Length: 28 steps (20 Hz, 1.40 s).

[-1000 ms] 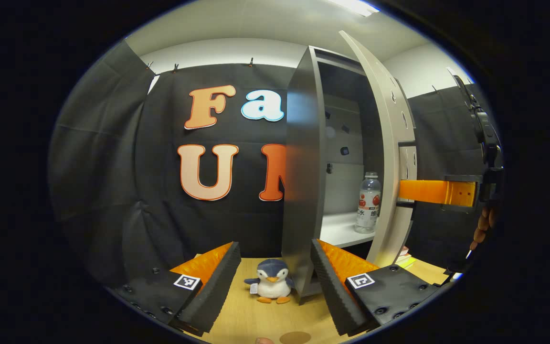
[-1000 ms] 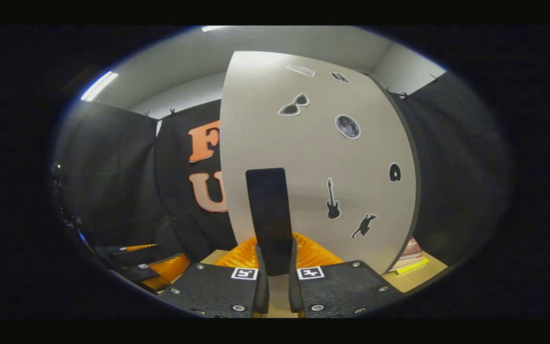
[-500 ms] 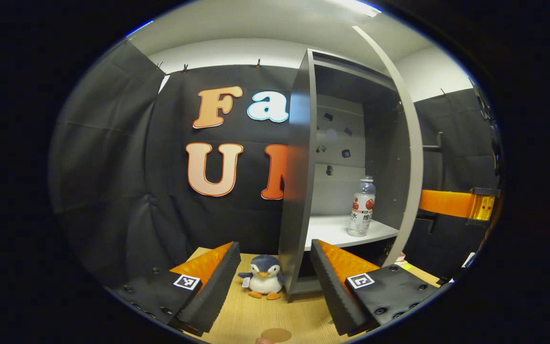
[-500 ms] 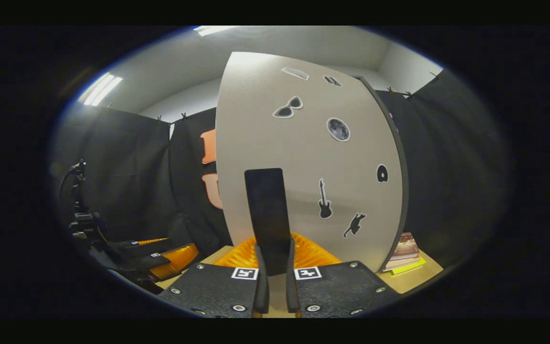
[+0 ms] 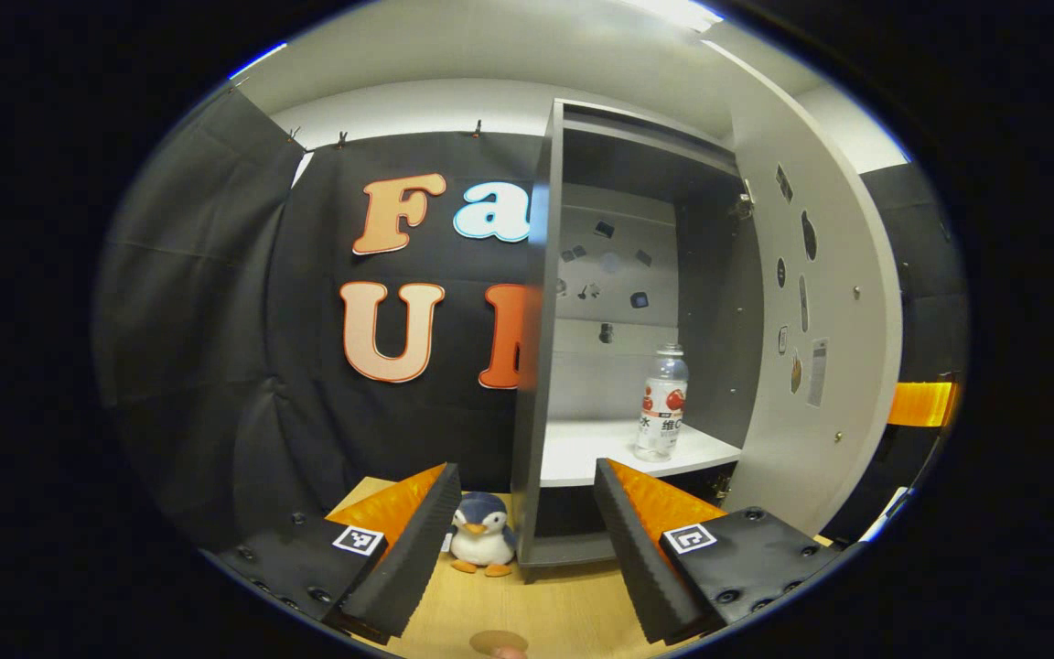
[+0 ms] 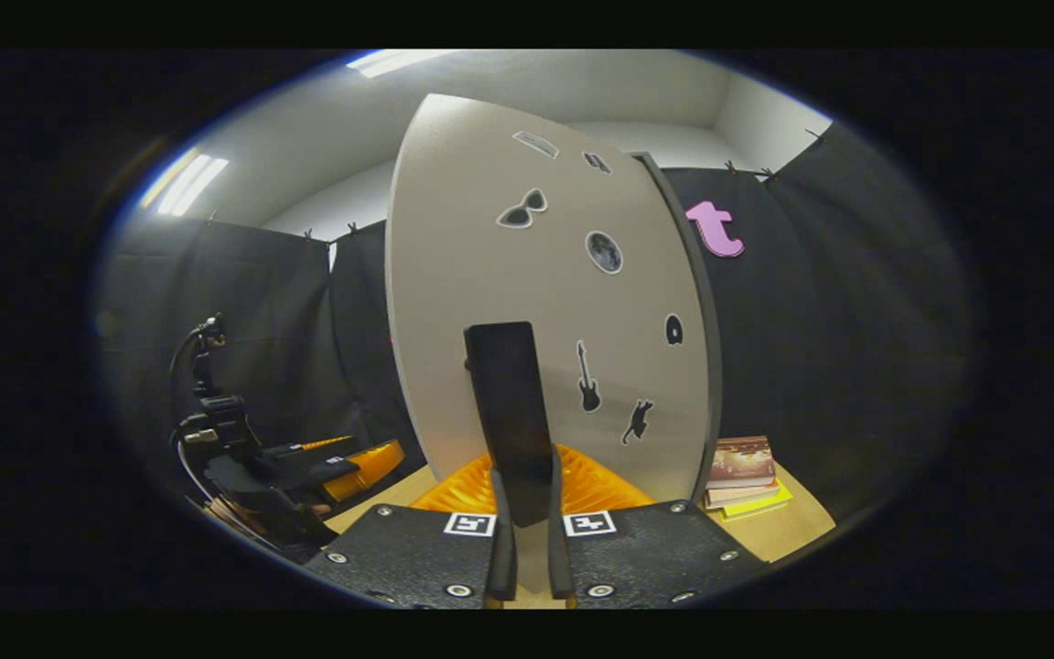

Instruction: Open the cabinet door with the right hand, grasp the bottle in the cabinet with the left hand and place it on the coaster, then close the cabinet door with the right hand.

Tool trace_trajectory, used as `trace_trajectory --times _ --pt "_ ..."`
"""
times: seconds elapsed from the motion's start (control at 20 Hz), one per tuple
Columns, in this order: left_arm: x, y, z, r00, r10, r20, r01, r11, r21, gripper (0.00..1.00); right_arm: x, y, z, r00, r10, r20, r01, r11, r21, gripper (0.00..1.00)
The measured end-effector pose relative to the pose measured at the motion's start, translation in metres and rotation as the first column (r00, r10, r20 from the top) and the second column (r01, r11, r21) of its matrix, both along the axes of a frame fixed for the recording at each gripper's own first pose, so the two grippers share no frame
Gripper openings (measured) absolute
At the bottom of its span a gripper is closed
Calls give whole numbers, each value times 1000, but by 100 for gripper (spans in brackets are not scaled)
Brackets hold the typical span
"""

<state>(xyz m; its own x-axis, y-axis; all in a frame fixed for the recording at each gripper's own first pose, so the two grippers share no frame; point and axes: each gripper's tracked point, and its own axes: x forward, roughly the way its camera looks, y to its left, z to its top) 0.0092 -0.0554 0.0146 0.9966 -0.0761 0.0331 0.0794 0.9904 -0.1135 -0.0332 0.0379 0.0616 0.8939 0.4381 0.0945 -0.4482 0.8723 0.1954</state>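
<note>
Here the cabinet stands open on the wooden table, its door swung wide to the right in the left gripper view, so that the inner face with its small stickers is turned toward the camera. Inside, the bottle stands upright on the white shelf, near the shelf's right end and close to the dark inner side wall. It is clear, with a red and white label, and nothing touches it.

The left gripper sits low before the cabinet with its fingers spread wide apart and nothing between them; it is well short of the bottle. Between its fingers, farther off, a small toy penguin sits on the table just beside the cabinet's left bottom corner. A round brown coaster lies on the table at the very bottom of that view, nearer the camera than the penguin.

In the right gripper view, the right gripper has its fingers closed on the dark upright handle of the door, one on each side. The door's outer face carries stickers of sunglasses, a moon, a guitar and a cat. A stack of books lies on the table to the right of the door. The left gripper shows at the far left of this view, held by a hand
</note>
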Motion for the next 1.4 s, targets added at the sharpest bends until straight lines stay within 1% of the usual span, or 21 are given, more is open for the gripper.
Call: trace_trajectory --times 0.05,0.25,0.3,0.45,0.5,0.55,0.6,0.65,0.7,0.75,0.8,0.85,0.9,0.95,1.0,1.05,1.1,1.15,1.25,1.35,1.4 --pt "-1 -9 -1 1000 -8 -3 8 1000 -3 93 -4 -9 -1 1000 -8 0 8 1000 -3 13" --pt "-8 -35 -1 1000 -20 -10 20 1000 4 92 -11 -43 -3 999 -40 7 40 999 -29 15" --pt "-11 -41 0 1000 -23 -9 23 1000 8 95 -11 -49 -4 999 -44 5 44 998 -33 18" --pt "-9 -53 3 999 -40 -2 40 999 28 92 -5 -74 -6 997 -71 4 71 997 -7 16" --pt "-9 -56 5 999 -47 3 47 998 35 92 -4 -85 -8 997 -80 1 80 997 0 19" --pt "-7 -60 8 998 -55 9 55 998 40 92 -4 -94 -14 996 -87 -10 87 996 8 19" --pt "-5 -62 14 998 -61 20 60 997 44 95 -3 -102 -22 995 -99 -20 99 995 12 19" --pt "-3 -62 19 998 -63 32 62 997 45 93 -4 -113 -25 994 -112 -15 113 993 27 19" --pt "2 -65 21 997 -67 37 66 997 44 93 -3 -124 -29 992 -122 -18 123 992 40 19" --pt "4 -69 20 997 -76 33 75 996 43 92 -5 -136 -32 992 -128 -21 129 990 54 23" --pt "7 -75 19 996 -89 26 88 995 44 94 -8 -150 -30 992 -129 -19 130 989 67 23" --pt "7 -80 17 995 -100 24 99 994 48 95 -9 -160 -30 992 -127 -16 128 989 78 6" --pt "9 -83 20 994 -108 24 107 993 54 95 -11 -161 -29 995 -101 -20 102 990 100 13" --pt "10 -86 20 993 -113 26 111 992 61 93 -12 -158 -28 998 -60 -30 63 990 125 23" --pt "13 -89 18 993 -120 24 118 991 67 92 -11 -151 -28 999 -23 -41 28 990 138 14" --pt "14 -93 18 992 -126 18 124 990 72 92 -13 -145 -27 999 17 -39 -11 990 143 16" --pt "13 -95 18 992 -128 21 126 989 72 92 -14 -146 -27 999 33 -37 -27 990 136 23" --pt "12 -96 19 991 -129 24 127 990 67 95 -13 -148 -30 999 23 -34 -19 994 107 19" --pt "13 -96 20 991 -134 23 133 990 57 95 -6 -158 -30 1000 -23 -19 25 998 59 19" --pt "12 -97 20 990 -137 24 135 989 56 96 -10 -154 -31 999 -29 -29 30 998 51 19" --pt "13 -97 20 990 -136 25 135 989 55 93 -12 -153 -30 999 -35 -32 37 998 53 19"
